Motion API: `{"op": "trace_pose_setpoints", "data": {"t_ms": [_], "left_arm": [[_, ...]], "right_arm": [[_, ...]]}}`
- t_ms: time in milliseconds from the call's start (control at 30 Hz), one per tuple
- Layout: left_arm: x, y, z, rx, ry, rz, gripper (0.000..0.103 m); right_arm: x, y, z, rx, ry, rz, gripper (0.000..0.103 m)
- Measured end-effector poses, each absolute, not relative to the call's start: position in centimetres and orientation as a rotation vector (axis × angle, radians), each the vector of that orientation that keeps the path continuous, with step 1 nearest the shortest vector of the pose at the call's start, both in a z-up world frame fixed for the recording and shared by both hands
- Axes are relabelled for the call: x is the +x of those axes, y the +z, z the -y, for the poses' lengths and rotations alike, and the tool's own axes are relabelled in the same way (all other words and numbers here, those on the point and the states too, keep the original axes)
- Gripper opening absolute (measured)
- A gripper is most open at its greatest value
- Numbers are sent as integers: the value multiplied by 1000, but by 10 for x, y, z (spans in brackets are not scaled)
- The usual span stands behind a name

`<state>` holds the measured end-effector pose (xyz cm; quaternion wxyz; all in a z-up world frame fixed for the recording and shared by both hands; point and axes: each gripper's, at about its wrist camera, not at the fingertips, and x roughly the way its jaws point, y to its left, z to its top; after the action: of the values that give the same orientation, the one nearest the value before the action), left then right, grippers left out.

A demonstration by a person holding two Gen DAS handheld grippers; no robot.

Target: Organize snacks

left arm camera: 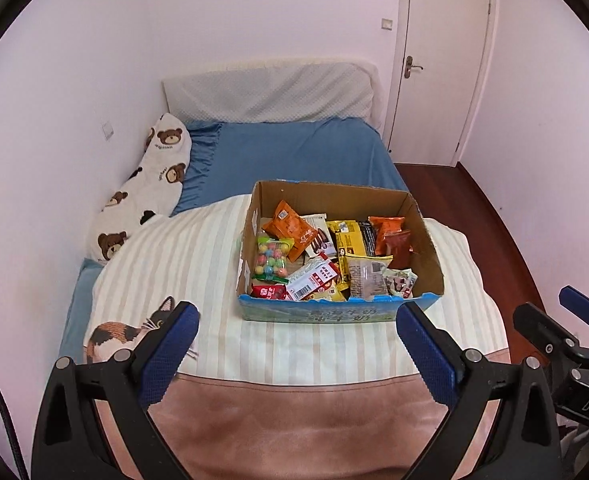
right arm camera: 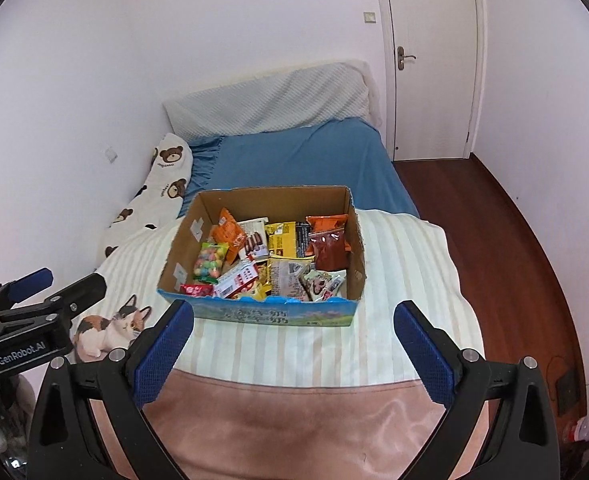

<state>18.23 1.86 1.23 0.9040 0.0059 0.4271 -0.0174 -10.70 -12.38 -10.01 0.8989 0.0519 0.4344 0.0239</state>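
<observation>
An open cardboard box (left arm camera: 428,236) (right arm camera: 358,240) stands on a striped cream blanket on the bed. It holds several snack packets: an orange pack (left arm camera: 290,230) (right arm camera: 228,234), a bag of coloured candy balls (left arm camera: 272,258) (right arm camera: 209,262), yellow packs (left arm camera: 346,240) (right arm camera: 282,238) and red-orange packs (left arm camera: 392,236) (right arm camera: 328,240). My left gripper (left arm camera: 296,316) is open and empty, just short of the box's near wall. My right gripper (right arm camera: 294,314) is open and empty at the same distance. Each gripper shows at the edge of the other's view.
The striped blanket (left arm camera: 182,272) (right arm camera: 406,264) covers the near bed, with a pink cover (left arm camera: 294,412) below it. A bear-print pillow (left arm camera: 150,192) lies left by the wall. Blue sheet (left arm camera: 294,156) and grey headboard cushion lie beyond. A door (right arm camera: 434,60) and wood floor (right arm camera: 494,220) are right.
</observation>
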Motion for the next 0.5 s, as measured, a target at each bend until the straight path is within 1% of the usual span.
{"op": "trace_pose_setpoints", "data": {"t_ms": [233, 500], "left_arm": [[152, 35, -14, 18, -35, -839, 101], [137, 42, -15, -6, -30, -830, 101]], "right_arm": [[-140, -69, 120, 87, 57, -845, 103], [-158, -53, 120, 75, 62, -810, 103]]}}
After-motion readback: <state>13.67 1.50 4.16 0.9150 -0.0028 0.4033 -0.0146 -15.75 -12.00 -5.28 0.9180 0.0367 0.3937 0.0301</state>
